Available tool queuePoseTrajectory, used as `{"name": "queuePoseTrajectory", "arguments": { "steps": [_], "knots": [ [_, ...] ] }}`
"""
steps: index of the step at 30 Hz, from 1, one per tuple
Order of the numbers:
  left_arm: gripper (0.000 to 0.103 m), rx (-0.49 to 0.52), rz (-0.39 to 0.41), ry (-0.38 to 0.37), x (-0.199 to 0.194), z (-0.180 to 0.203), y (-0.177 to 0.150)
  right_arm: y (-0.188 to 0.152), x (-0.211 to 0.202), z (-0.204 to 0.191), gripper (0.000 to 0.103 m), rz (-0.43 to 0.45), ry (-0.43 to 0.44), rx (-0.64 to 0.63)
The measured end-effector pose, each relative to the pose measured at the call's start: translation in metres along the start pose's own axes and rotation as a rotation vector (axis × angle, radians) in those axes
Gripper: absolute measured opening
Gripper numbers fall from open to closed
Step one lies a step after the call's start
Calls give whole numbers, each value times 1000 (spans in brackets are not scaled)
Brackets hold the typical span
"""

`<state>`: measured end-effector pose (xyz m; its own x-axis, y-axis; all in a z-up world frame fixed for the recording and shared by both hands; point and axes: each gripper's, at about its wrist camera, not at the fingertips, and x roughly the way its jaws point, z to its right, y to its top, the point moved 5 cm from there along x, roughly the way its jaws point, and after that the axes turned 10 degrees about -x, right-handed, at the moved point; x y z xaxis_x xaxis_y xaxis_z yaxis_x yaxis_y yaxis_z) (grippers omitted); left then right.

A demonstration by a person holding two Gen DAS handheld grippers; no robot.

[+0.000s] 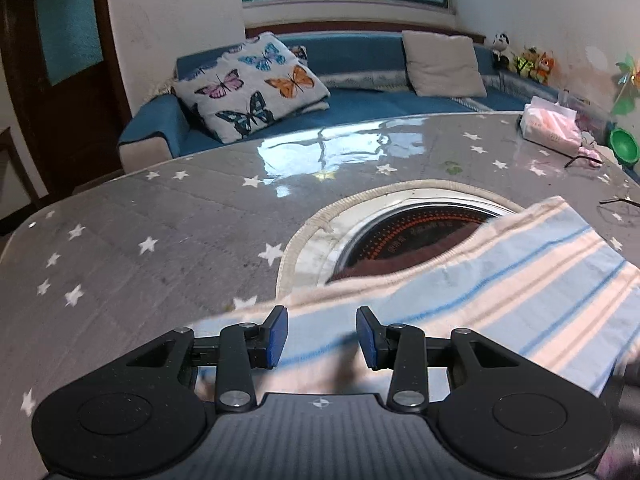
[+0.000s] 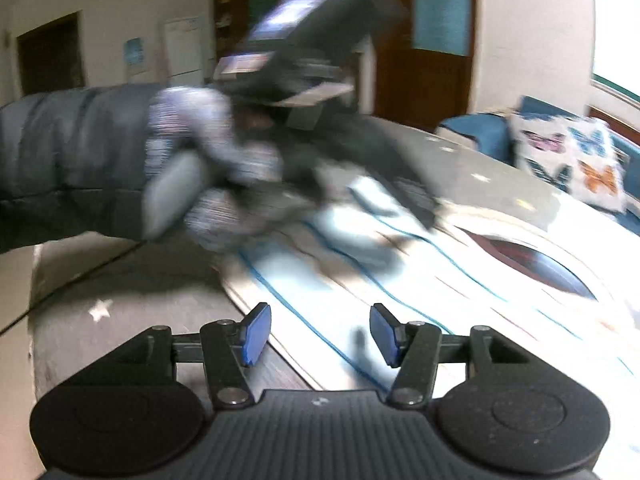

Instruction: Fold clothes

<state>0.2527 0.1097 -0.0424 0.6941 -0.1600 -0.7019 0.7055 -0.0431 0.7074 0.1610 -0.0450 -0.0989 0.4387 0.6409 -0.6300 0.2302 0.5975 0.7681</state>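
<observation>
Your left gripper (image 1: pixel 322 336) hangs over the near edge of the striped cloth (image 1: pixel 520 280), jaws parted and clamping nothing; the fabric lies beneath the blue pads (image 1: pixel 278 334), not pinched. Your right gripper (image 2: pixel 318 334) likewise has its jaws released above the same cloth (image 2: pixel 360 280). The cloth lies flat on the star-patterned worktop (image 1: pixel 140 220), partly covering the round inset cooktop (image 1: pixel 420 232). In the right view your gloved left hand (image 2: pixel 208 172) appears blurred.
</observation>
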Motion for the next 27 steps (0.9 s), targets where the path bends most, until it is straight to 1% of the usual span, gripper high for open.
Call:
{"name": "queuePoseTrajectory", "arguments": {
  "steps": [2, 3, 5, 7, 8, 9, 10, 14, 15, 18, 20, 22, 24, 27],
  "knots": [
    [41, 3, 10, 4, -11, 0, -10, -12, -14, 10, 56, 0, -38, 44],
    [41, 9, 19, 11, -16, 0, -17, -20, -21, 24, 56, -1, -74, 78],
    [41, 16, 27, 25, -24, 1, -28, -32, -35, 36, 56, -2, -128, 123],
    [41, 24, 34, 36, -32, 2, -41, -51, -52, 65, 56, -1, -193, 198],
    [41, 27, 37, 42, -36, 3, -46, -56, -57, 72, 56, -2, -210, 218],
    [41, 30, 41, 49, -39, 3, -51, -63, -67, 87, 56, -6, -247, 244],
    [41, 33, 41, 49, -42, 4, -56, -69, -70, 90, 57, -11, -276, 259],
    [41, 33, 36, 68, -47, 3, -70, -93, -92, 113, 57, -36, -342, 312],
    [41, 29, 34, 74, -48, 1, -72, -102, -96, 115, 57, -47, -375, 338],
    [43, 12, 38, 75, -51, -3, -78, -130, -111, 124, 56, -64, -418, 407],
    [43, 2, 40, 71, -54, -5, -81, -141, -124, 125, 55, -57, -421, 412],
    [43, -1, 45, 70, -56, -3, -84, -146, -131, 127, 54, -67, -431, 414],
    [43, -5, 48, 73, -59, -4, -84, -141, -133, 125, 55, -71, -450, 389],
    [43, -22, 53, 81, -64, -6, -85, -134, -134, 128, 55, -39, -447, 397]
  ]
}}
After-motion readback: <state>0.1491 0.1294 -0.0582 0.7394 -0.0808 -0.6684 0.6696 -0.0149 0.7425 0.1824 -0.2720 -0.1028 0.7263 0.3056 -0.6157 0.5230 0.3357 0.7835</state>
